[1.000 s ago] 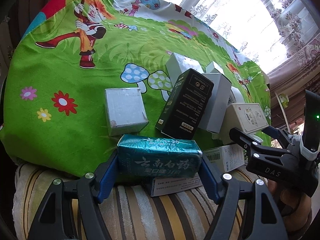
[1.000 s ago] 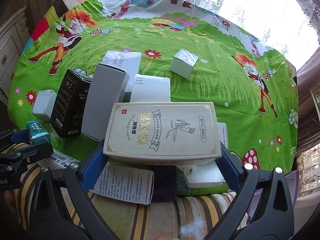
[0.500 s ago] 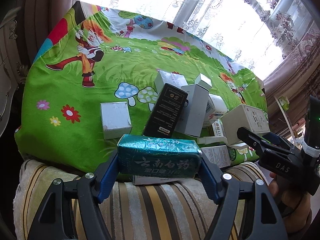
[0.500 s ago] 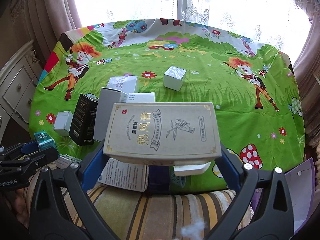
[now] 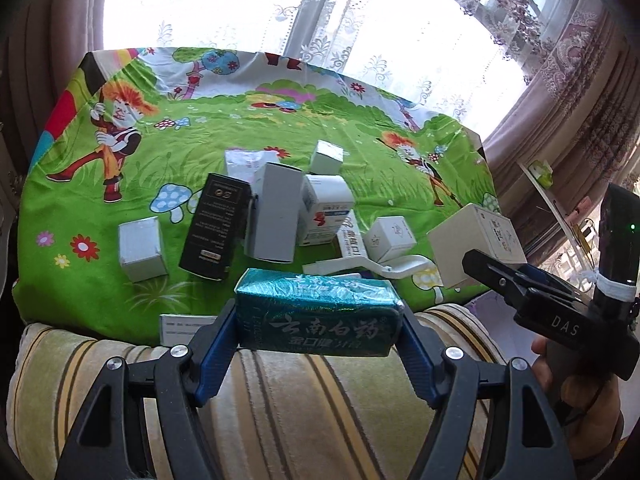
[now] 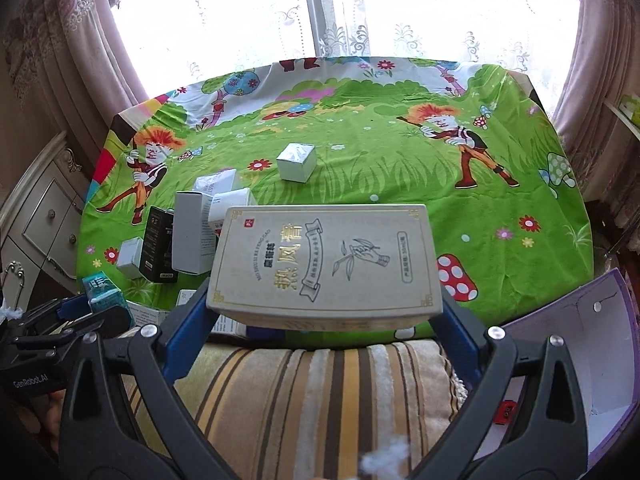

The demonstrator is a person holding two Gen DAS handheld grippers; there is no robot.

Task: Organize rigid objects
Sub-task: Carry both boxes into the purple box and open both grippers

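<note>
Our left gripper (image 5: 318,322) clamps the teal toothpaste box (image 5: 318,322) lengthwise over the striped cushion (image 5: 304,408); our right gripper (image 6: 326,270) grips the cream ointment box (image 6: 326,262) flat, above the tablecloth (image 6: 400,152) edge. We note the black box (image 5: 214,226) and grey box (image 5: 274,210) leaning together on the cloth.

Both wrist views overlook the same tablecloth (image 5: 248,136) (image 6: 400,152).

A bright cartoon tablecloth (image 6: 360,128) covers the table. Lace curtains (image 6: 248,12) hang at the sunlit window, above a striped cushion (image 6: 320,392).
</note>
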